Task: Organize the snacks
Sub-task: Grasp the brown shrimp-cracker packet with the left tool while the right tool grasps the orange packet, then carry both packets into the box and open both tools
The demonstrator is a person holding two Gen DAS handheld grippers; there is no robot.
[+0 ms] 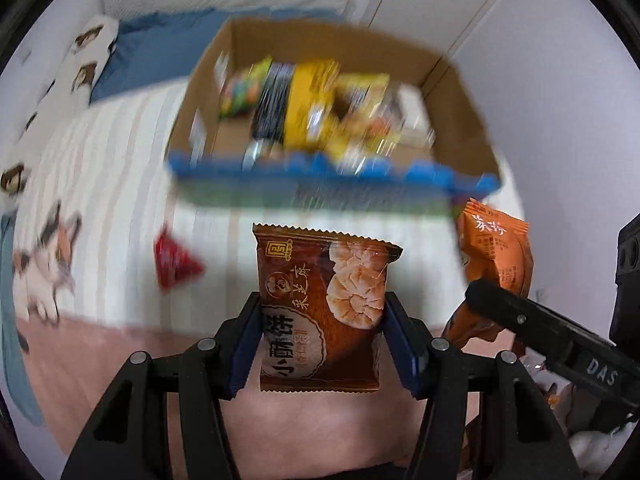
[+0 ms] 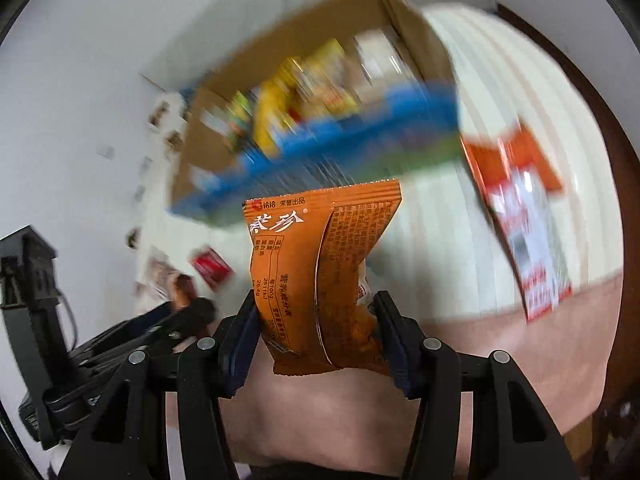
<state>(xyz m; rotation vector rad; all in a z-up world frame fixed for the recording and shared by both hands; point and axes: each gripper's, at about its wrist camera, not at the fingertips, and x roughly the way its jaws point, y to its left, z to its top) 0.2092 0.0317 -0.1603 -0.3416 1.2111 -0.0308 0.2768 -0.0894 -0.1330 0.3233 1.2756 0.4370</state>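
The fingers of the left gripper are closed on the sides of a brown pastry packet, which stands upright with its long axis pointing away from the camera, toward the box. Likewise the right gripper pinches an orange snack packet by its lower half, its crimped top edge up and forward; that packet also shows at the right of the left view. Both packets hang above the bed's pink edge. Farther out, loose on the striped bed cover, lie a small red packet to the left and an orange-and-white packet to the right. Beyond these sits the open cardboard box with its blue front rim, already holding blurred snacks. It lies directly ahead of both grippers, neither clearly nearer, so the drop looks like a forward reach over that rim.
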